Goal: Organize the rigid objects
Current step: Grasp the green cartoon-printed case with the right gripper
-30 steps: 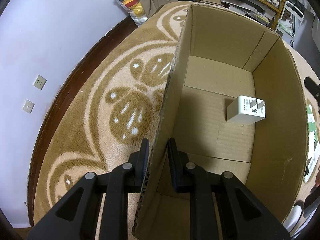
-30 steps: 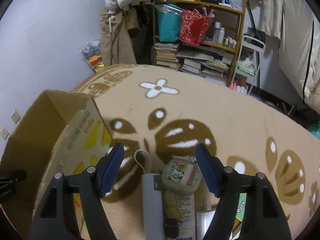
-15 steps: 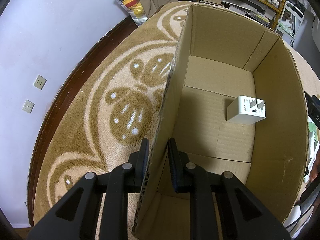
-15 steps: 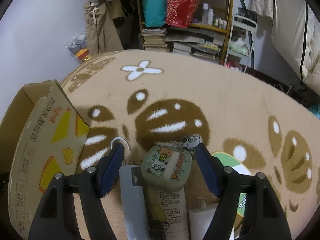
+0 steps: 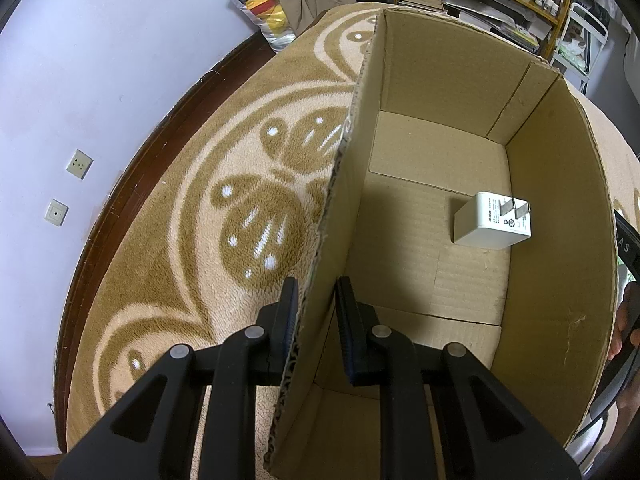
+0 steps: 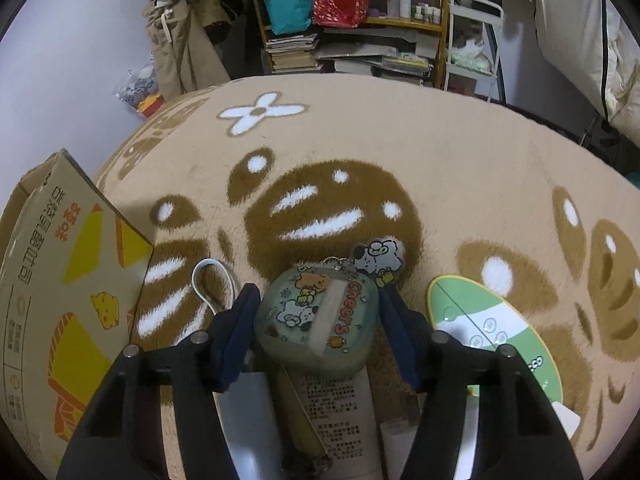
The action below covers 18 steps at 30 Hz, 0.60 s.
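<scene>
My left gripper [image 5: 314, 300] is shut on the left wall of an open cardboard box [image 5: 352, 184], one finger outside and one inside. A white plug charger [image 5: 490, 226] lies on the box floor at the right. My right gripper [image 6: 316, 312] is open and straddles a green cartoon-sticker case [image 6: 318, 322] with a dog charm on it; the pads stand just beside its sides. The case lies on a pile with a printed white tube [image 6: 336, 408] and a grey flat object [image 6: 250, 420]. The box's printed outside [image 6: 60, 300] shows at the left.
A green and white oval card [image 6: 492, 328] lies right of the pile and a white cord loop [image 6: 212, 284] left of it. A tan patterned rug [image 6: 400, 152] covers the surface. Shelves with books and bags [image 6: 340, 20] stand behind. A wall with sockets [image 5: 78, 164] is left.
My right gripper has moved down and forward over the pile, so the green case now sits between its fingers, which have narrowed. The left gripper and the box have not moved.
</scene>
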Each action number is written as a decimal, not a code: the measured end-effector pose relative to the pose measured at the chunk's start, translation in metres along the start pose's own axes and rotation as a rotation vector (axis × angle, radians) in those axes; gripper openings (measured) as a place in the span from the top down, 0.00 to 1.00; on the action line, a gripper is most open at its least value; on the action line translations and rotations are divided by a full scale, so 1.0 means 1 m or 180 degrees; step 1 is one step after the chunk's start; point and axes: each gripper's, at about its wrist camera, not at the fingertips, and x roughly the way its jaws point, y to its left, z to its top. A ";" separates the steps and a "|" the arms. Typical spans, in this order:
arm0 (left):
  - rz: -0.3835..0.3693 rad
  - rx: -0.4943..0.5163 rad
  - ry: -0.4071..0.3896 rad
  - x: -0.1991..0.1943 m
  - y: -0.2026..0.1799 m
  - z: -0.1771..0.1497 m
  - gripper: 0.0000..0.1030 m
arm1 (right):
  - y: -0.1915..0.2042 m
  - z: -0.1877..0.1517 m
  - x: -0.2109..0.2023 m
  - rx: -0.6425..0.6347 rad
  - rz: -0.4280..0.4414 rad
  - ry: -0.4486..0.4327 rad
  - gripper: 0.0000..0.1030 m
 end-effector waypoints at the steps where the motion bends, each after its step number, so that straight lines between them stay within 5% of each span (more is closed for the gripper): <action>1: 0.0000 0.0000 0.0000 0.000 0.000 0.000 0.83 | 0.000 0.000 0.001 0.0017 0.0007 0.0005 0.37; 18: 0.0037 0.0038 -0.0017 0.000 -0.002 0.001 0.82 | 0.009 0.006 -0.021 -0.0026 -0.0049 -0.0165 0.37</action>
